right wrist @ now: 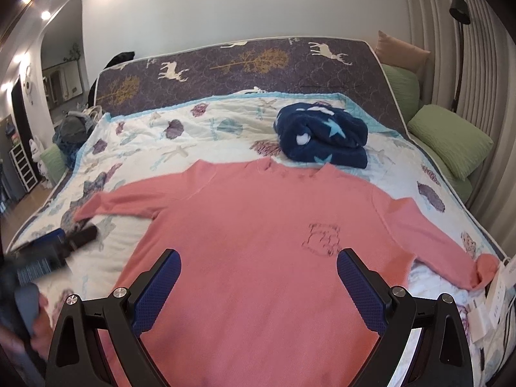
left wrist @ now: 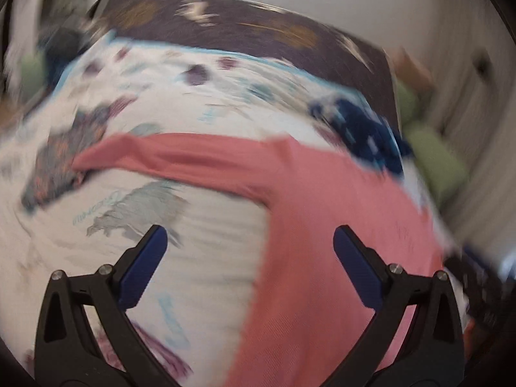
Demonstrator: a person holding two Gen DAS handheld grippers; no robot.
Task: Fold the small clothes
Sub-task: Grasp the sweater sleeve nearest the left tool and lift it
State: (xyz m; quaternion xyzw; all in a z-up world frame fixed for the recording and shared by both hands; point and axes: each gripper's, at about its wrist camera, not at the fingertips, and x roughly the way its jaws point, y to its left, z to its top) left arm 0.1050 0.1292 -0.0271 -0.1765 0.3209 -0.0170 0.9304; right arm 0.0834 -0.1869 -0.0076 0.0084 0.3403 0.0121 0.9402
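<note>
Pink sweater (right wrist: pixel 258 225) flat on quilt (right wrist: pixel 154 135), grippers apparently empty

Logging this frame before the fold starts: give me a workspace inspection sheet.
Surface: bed with white patterned quilt.
Job's things: pink sweater spread flat, both sleeves out, unfolded.
Clutter: navy star blanket bundled beyond the collar; white papers at the right sleeve's cuff.
Grippers: left tongs open, view blurred; right tongs open above the hem; both hold nothing.
Cables: nothing seen.
Surroundings: green pillows, floor lamp, patterned headboard.
</note>
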